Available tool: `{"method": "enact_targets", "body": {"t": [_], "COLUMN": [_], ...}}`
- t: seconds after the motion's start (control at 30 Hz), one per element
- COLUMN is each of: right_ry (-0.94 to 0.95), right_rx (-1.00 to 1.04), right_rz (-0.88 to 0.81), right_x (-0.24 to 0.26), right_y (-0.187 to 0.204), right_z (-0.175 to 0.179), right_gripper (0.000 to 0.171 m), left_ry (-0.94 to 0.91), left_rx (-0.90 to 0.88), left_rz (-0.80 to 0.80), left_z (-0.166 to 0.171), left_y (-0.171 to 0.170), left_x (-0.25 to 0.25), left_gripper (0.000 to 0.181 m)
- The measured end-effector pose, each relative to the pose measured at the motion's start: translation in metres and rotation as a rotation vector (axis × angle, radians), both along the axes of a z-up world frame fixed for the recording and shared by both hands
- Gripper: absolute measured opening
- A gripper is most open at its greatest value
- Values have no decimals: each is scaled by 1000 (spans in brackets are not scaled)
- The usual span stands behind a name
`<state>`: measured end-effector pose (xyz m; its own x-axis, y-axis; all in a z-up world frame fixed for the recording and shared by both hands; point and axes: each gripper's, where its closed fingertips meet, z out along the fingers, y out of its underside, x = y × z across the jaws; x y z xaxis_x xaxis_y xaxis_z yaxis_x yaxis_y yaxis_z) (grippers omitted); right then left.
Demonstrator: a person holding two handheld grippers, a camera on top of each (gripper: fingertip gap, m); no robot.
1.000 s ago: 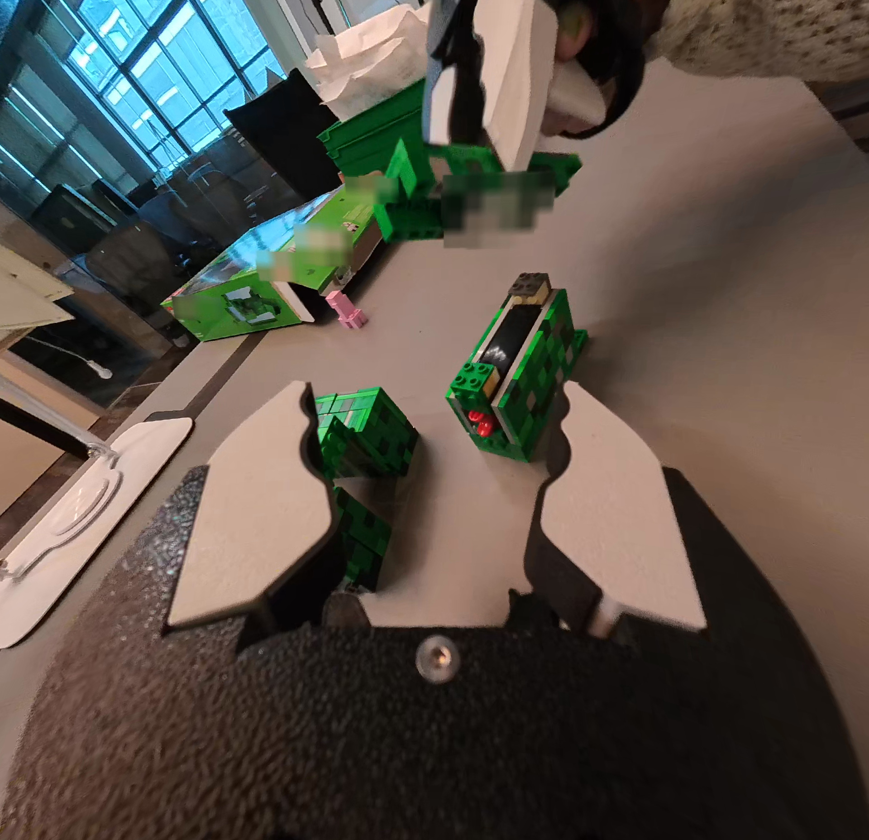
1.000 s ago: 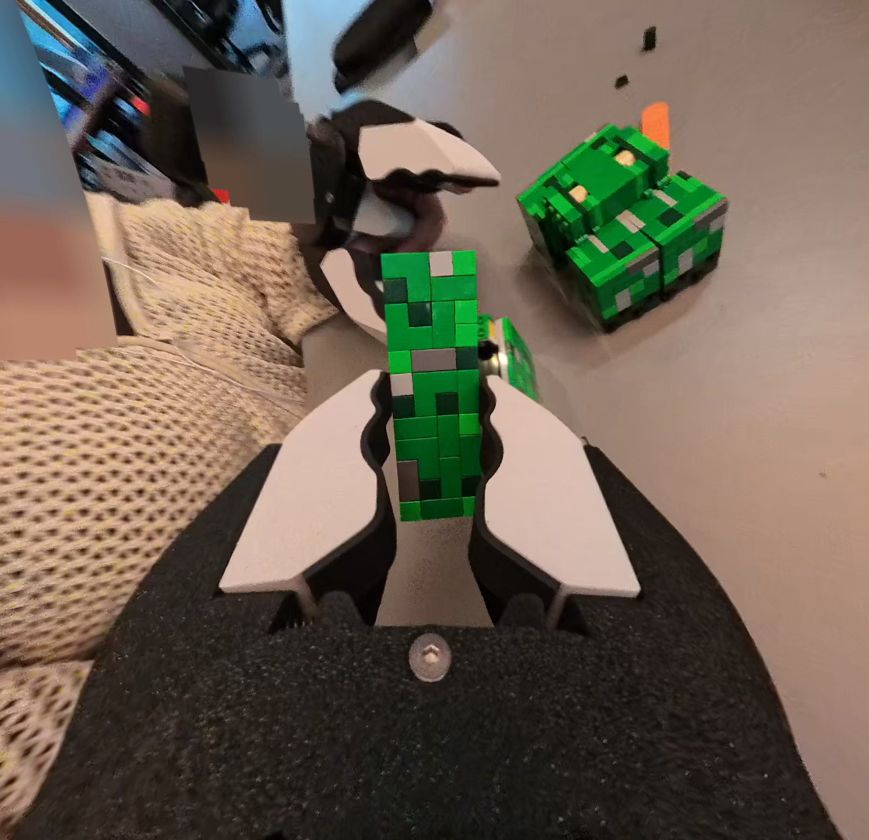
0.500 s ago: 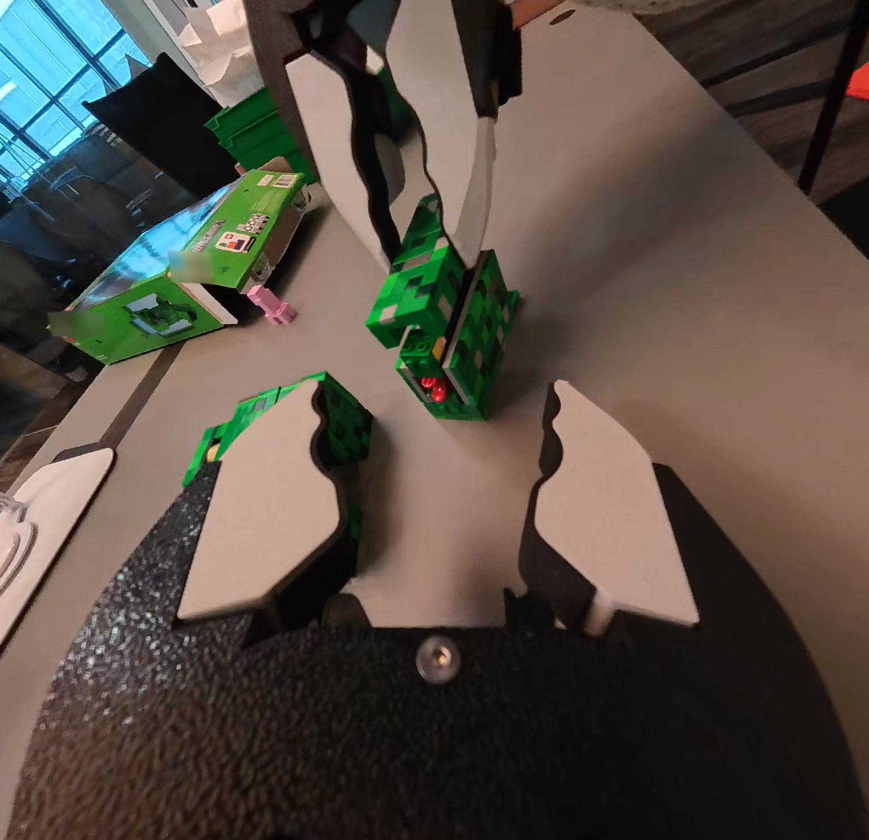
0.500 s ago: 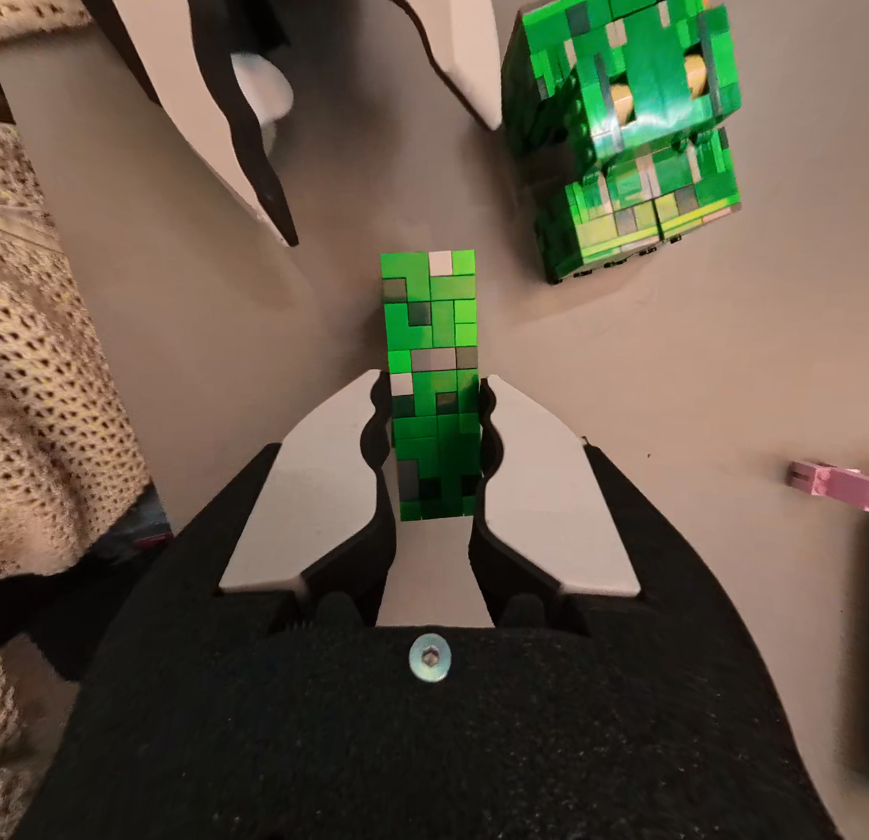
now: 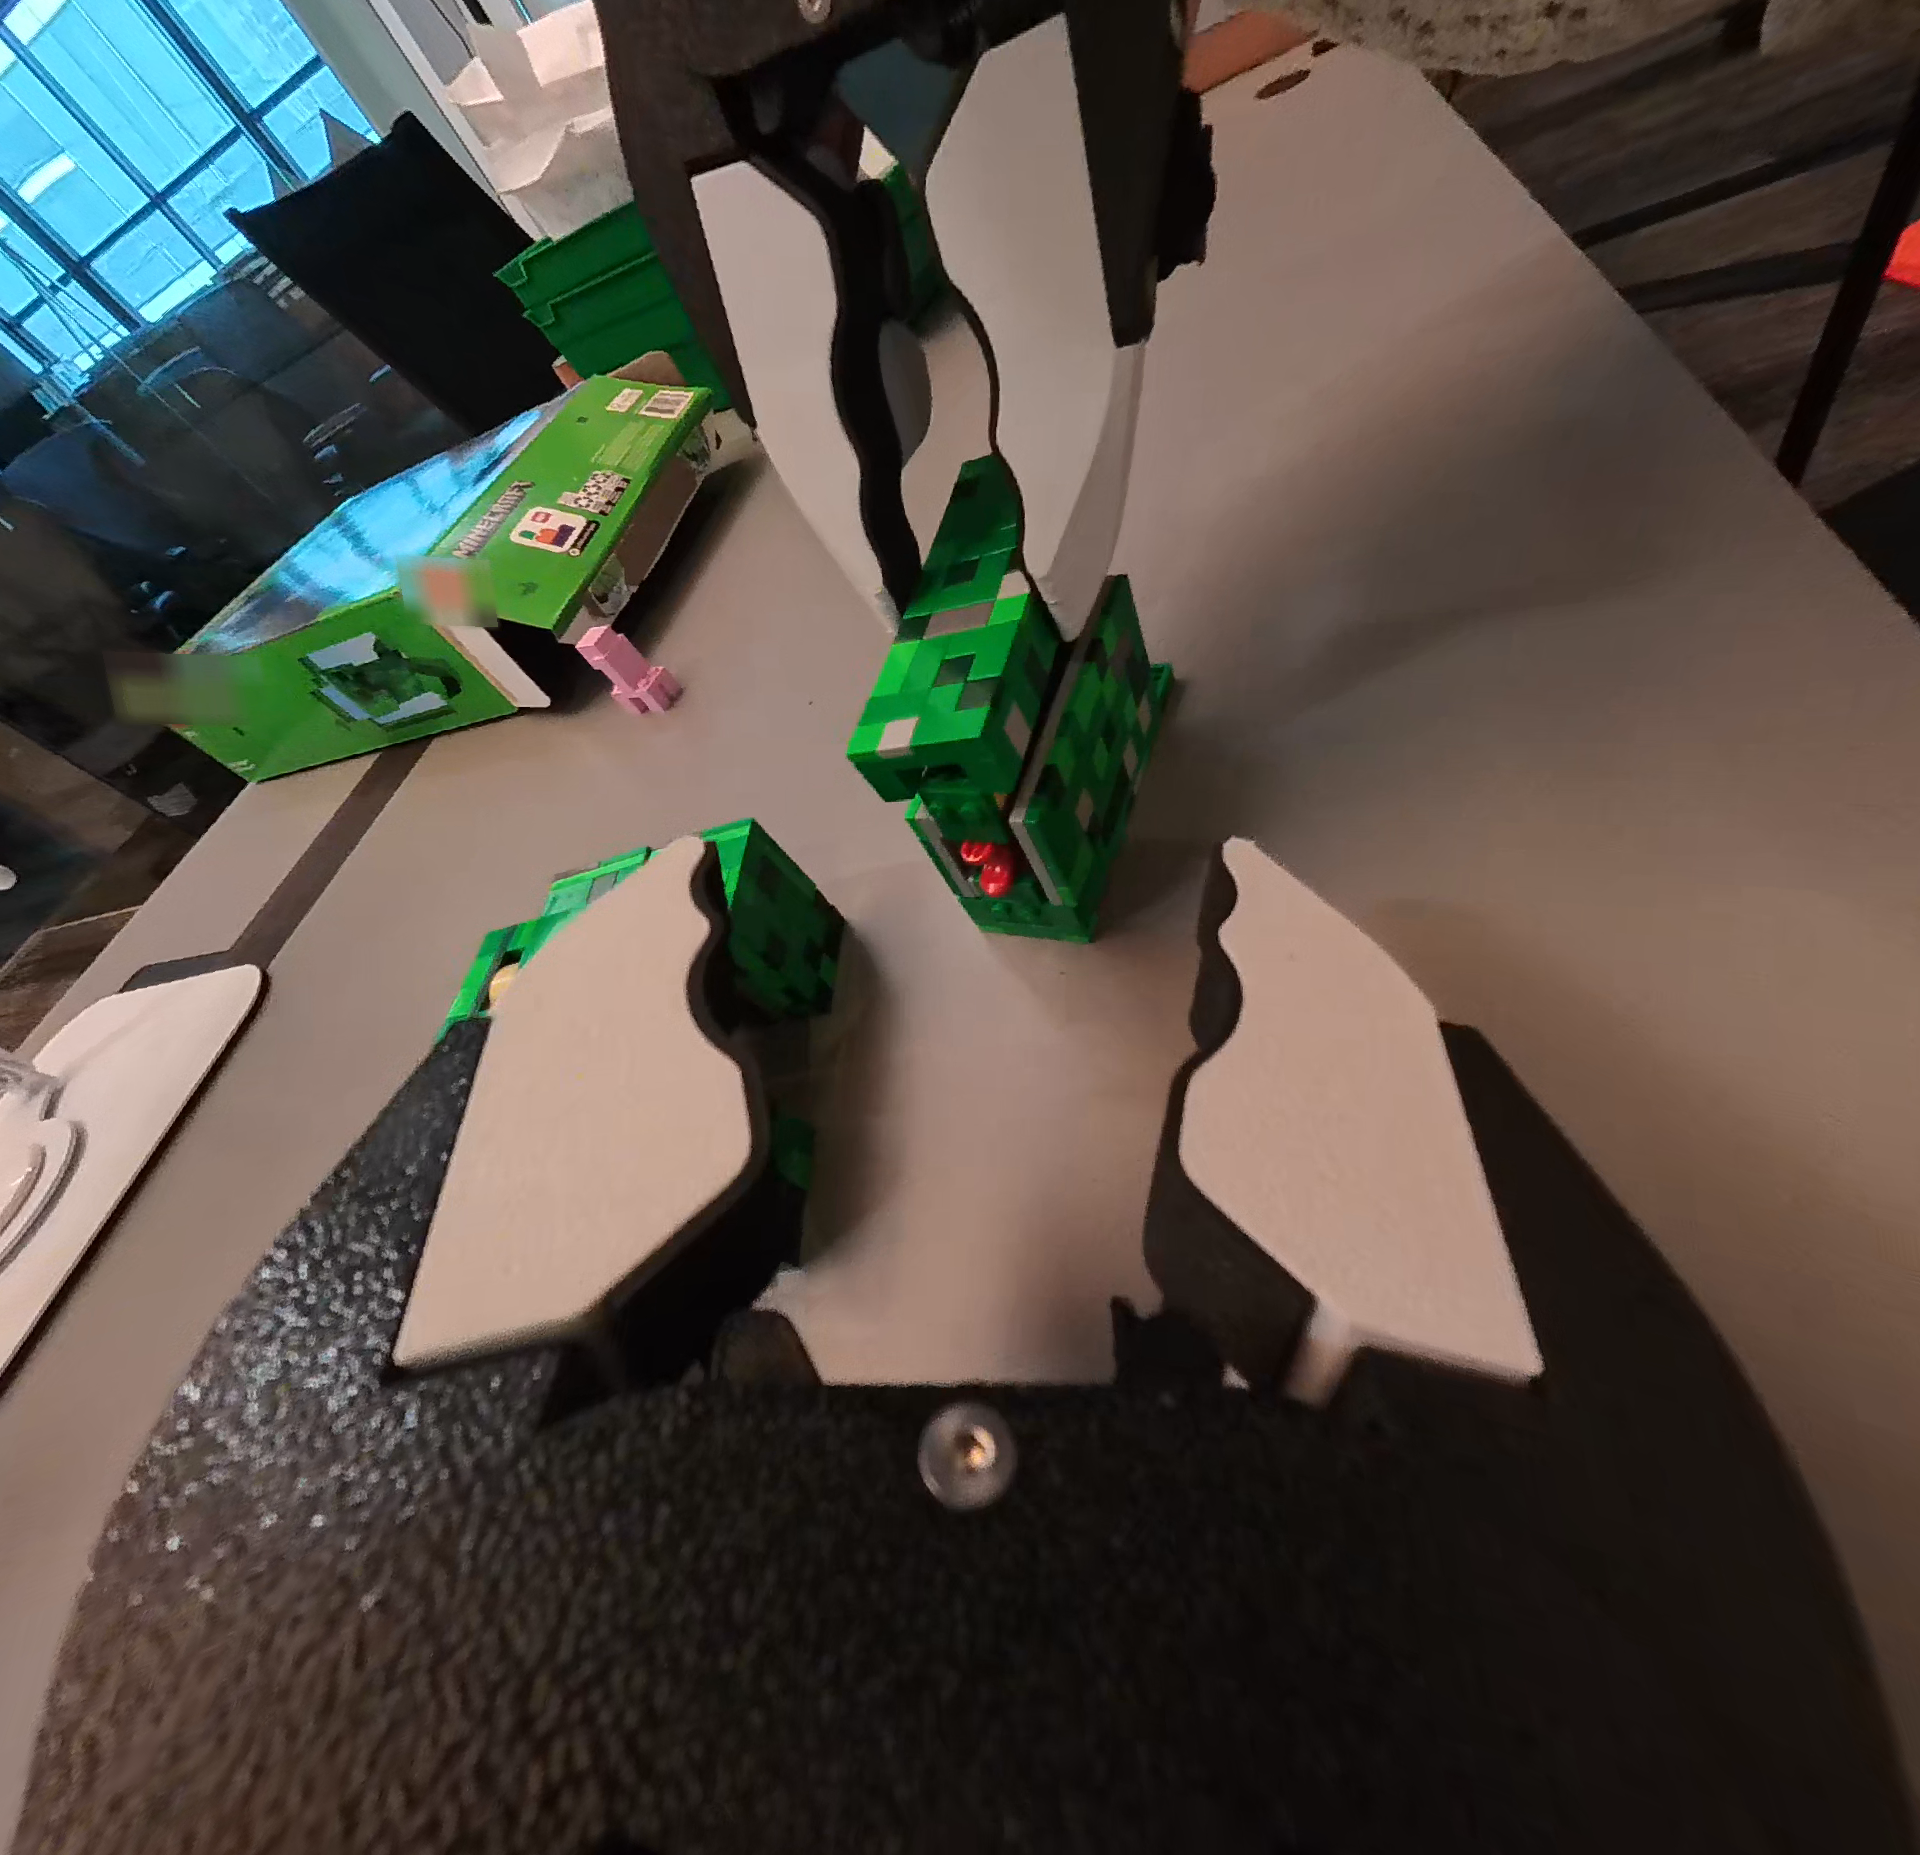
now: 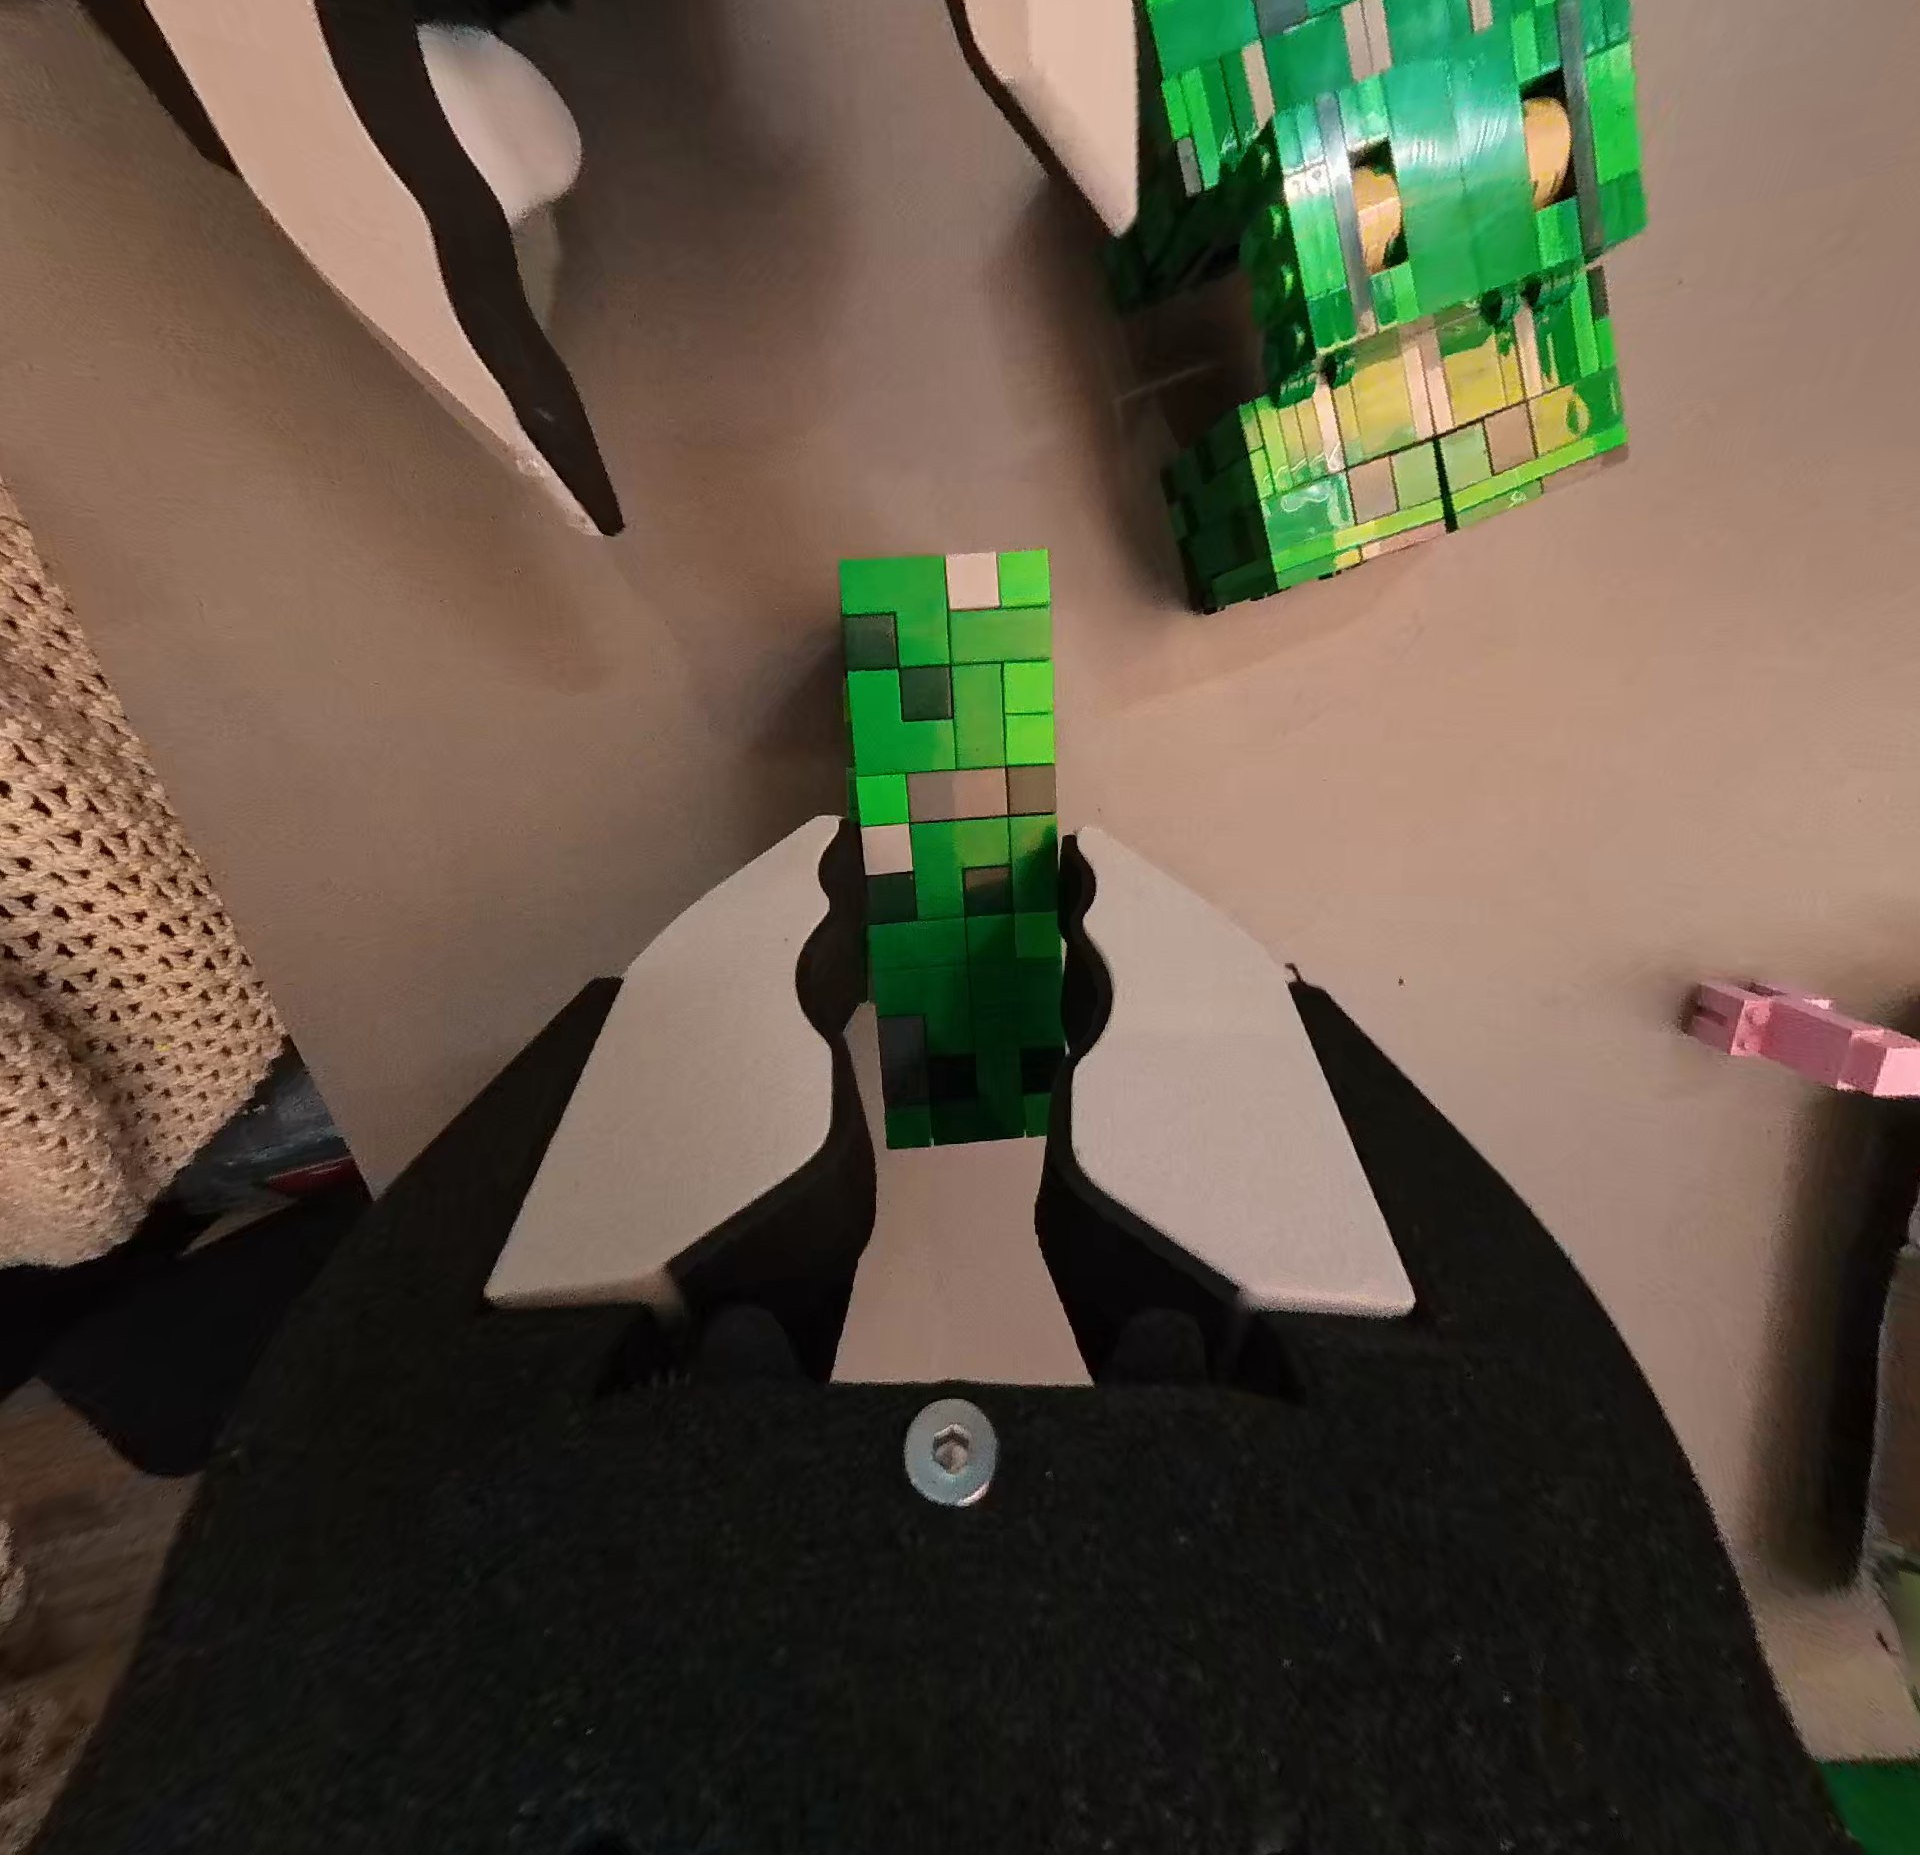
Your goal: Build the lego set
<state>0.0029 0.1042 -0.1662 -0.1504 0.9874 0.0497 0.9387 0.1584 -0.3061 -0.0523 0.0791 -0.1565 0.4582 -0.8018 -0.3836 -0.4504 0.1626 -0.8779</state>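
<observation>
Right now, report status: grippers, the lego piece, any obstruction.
Right gripper shut on green panel, pressing it against the open body. Left gripper open, empty. Green block beside left finger.

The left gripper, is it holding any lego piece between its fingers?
No, the left gripper is open, and only bare table shows between its fingers, while the right gripper grips the green panel.

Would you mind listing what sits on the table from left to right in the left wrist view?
White mat → green box → pink piece → green block under the left finger → green body section held by the right gripper.
</observation>
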Motion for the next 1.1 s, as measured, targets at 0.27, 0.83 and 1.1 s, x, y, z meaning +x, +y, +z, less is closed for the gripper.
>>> {"method": "enact_targets", "body": {"t": [0.27, 0.83, 1.1], "right_ry": [-50, -175, -188], "right_rx": [21, 90, 91], "right_rz": [-42, -63, -69], "right_x": [2, 4, 3], "right_y": [-1, -1, -1], "right_z": [0, -1, -1], "right_gripper": [35, 35, 35], "left_ry": [10, -60, 10], "left_rx": [-11, 97, 47], "left_rz": [-2, -125, -138], "left_z": [-4, 10, -11], "left_y": [0, -22, -21], "left_x": [3, 28, 39], "left_gripper": [87, 84, 89]}}
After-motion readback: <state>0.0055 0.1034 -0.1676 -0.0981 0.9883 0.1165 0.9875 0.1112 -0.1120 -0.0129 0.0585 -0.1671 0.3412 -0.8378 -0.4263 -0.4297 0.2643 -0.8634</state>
